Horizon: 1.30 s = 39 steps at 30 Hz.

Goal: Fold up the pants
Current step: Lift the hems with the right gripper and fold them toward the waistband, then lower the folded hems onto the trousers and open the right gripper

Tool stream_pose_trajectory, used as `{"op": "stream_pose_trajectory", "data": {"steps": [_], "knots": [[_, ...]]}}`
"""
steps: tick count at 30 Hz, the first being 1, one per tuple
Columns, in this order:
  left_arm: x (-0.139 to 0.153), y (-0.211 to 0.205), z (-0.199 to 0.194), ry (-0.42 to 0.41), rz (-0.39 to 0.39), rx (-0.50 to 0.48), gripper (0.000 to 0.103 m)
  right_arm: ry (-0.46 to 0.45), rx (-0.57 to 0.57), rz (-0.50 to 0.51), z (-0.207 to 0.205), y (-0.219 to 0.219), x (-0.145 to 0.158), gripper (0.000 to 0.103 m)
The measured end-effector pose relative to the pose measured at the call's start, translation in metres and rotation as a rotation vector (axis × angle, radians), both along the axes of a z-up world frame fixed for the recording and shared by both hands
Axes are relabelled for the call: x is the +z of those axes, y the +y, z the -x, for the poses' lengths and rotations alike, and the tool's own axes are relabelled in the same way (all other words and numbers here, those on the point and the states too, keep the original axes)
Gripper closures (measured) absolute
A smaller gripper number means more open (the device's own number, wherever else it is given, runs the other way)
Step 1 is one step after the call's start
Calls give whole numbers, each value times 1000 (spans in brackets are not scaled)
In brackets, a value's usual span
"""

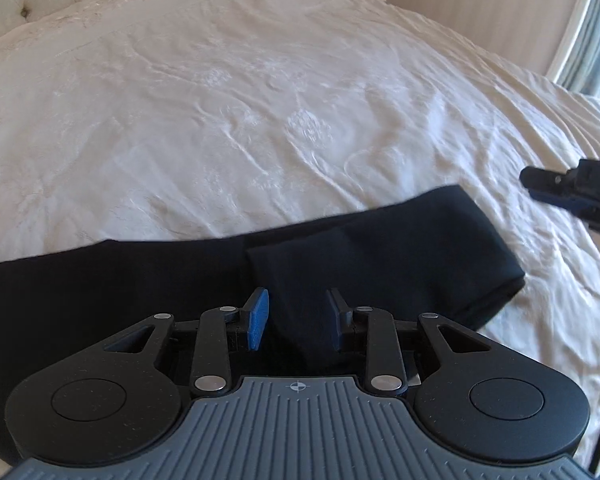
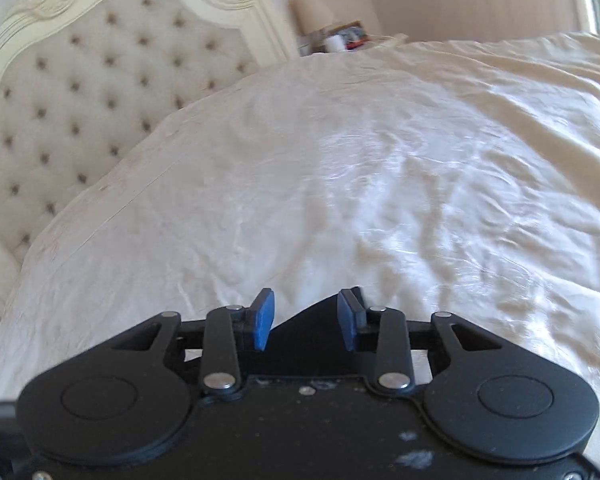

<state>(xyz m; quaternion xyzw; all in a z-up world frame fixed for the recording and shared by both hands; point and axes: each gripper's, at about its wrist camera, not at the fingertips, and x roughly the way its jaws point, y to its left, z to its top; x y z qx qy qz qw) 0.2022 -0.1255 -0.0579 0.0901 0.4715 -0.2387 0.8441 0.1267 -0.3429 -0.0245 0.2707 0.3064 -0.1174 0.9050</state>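
Note:
Dark navy pants (image 1: 360, 264) lie flat across the near part of a white bedspread (image 1: 220, 112), with one end folded back over the rest near the right. My left gripper (image 1: 298, 316) is open just above the pants, its blue pads (image 1: 258, 318) apart and empty. My right gripper (image 2: 307, 318) is open; a dark corner of the pants (image 2: 308, 332) shows between and below its pads. In the left wrist view the right gripper (image 1: 572, 192) shows at the right edge, beyond the pants' right end.
A tufted cream headboard (image 2: 80, 92) stands at the far left. A bedside table with a lamp and small items (image 2: 328, 28) is behind the bed. A curtained window (image 1: 592, 32) is at the right. The bedspread (image 2: 340, 180) is wrinkled.

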Motion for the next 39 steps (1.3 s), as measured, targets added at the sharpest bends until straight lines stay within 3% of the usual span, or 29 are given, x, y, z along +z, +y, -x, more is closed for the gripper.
{"op": "stream_pose_trajectory", "data": {"steps": [1,5,11,15,19,22,25,32,39], "knots": [[-12,-4,1,27,-27,-5,73,8,-48,-34,4,-12,-2,100],[-26,-6,14,-37,-63,-16,71,39,-90,-82,9,-26,-10,100],[-22,2,4,6,-25,-5,71,107,53,-45,-15,0,-20,100],[-23,5,-1,25,-1,13,71,375,111,-7,-30,9,-58,102],[-11,15,-1,5,34,3,71,354,98,-5,-26,10,-54,102],[9,41,-1,-38,57,63,71,320,73,0,-16,7,-46,100],[19,72,4,-63,29,118,71,262,56,21,-11,5,-35,99],[-3,122,38,12,-33,151,71,214,69,12,-13,8,-27,98],[-17,113,53,-32,-117,129,71,168,135,36,-15,22,-24,98]]}}
